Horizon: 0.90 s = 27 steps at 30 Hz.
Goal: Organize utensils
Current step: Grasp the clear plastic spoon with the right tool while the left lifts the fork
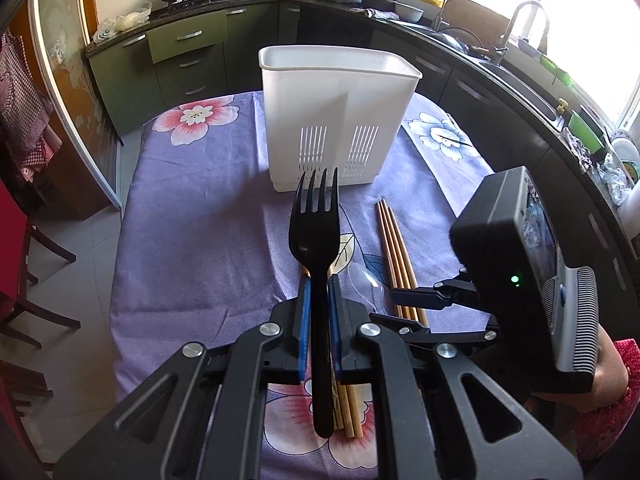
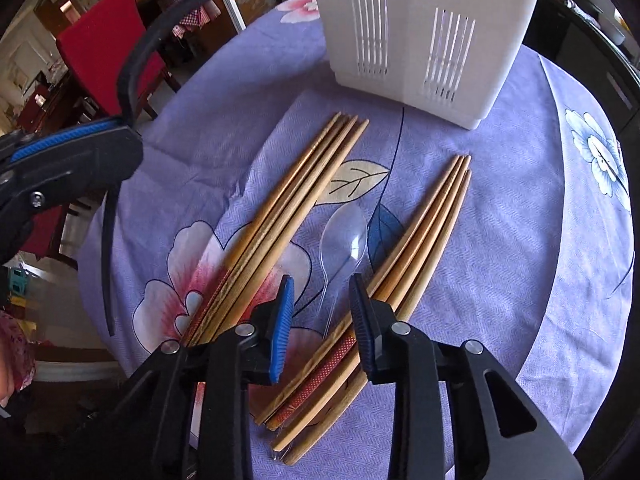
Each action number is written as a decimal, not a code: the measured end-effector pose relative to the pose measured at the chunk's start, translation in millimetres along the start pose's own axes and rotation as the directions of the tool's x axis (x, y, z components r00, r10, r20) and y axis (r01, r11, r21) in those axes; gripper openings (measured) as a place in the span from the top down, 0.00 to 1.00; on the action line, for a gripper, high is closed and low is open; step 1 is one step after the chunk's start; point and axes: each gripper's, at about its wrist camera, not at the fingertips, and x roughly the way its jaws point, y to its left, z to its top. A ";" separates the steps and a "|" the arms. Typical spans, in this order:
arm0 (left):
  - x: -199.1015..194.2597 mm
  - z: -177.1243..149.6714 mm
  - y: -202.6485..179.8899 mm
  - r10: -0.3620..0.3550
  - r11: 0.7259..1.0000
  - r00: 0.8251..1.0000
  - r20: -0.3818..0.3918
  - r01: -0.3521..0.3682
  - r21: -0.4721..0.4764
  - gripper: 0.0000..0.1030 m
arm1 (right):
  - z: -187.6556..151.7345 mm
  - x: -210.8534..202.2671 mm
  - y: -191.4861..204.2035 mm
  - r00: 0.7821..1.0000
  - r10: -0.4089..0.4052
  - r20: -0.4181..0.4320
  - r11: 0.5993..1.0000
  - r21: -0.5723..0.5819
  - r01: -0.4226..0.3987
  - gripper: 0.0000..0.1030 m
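Left wrist view: left fingers [image 1: 319, 304] pinch a matte black fork [image 1: 318, 256] (slim-handled); right fingers [image 2: 322, 312] spread

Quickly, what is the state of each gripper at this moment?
Left gripper: closed on the black fork.
Right gripper: open, holding nothing, above the clear spoon.

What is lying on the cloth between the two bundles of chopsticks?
In the right wrist view, a clear plastic spoon lies between the left chopstick bundle and the right chopstick bundle, bowl toward the white utensil holder.
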 end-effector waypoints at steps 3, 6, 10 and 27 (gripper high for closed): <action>-0.1 -0.2 3.6 -0.009 1.000 1.000 0.005 0.009 -0.001 0.92 | 1.6 5.3 5.6 0.999 -0.007 -0.033 1.000 -0.009 0.007 0.77; 0.3 -0.1 4.2 -0.013 1.000 1.000 0.007 0.013 0.001 0.92 | 4.4 11.7 9.1 0.998 -0.036 -0.058 0.999 -0.011 0.035 0.81; -0.7 -1.8 5.3 -0.017 1.000 1.000 0.010 0.017 0.006 0.92 | 5.5 20.6 8.8 0.995 -0.062 -0.084 0.998 -0.002 0.062 0.81; -9.7 0.4 10.1 -0.001 1.000 0.999 0.032 0.000 0.007 0.92 | -5.4 -2.4 25.5 0.994 0.000 0.106 0.999 0.044 -0.005 0.91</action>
